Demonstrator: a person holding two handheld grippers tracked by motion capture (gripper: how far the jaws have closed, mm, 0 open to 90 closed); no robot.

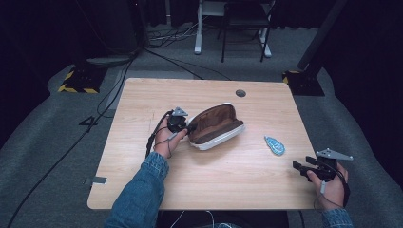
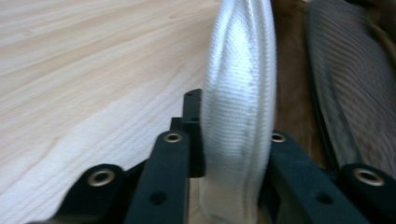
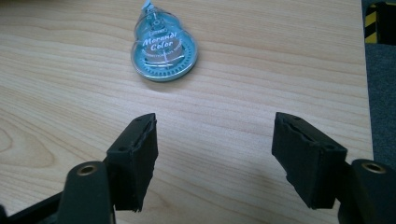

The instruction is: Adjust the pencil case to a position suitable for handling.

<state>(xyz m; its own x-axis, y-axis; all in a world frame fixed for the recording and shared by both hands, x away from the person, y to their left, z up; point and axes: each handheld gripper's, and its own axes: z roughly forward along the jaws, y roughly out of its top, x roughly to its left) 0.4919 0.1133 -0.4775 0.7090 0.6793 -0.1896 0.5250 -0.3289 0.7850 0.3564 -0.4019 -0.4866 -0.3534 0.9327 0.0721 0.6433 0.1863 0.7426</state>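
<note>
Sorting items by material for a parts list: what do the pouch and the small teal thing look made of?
The pouch looks like white woven fabric outside, its weave plain where the left tool clamps the rim, with a brown, seemingly soft lining. The teal correction-tape dispenser looks like glossy translucent plastic: it shines and inner gear teeth show through.

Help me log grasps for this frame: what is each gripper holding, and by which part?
The left gripper clamps the white fabric rim of the open brown-lined pencil case at its left end. The right gripper is open, holding nothing.
</note>
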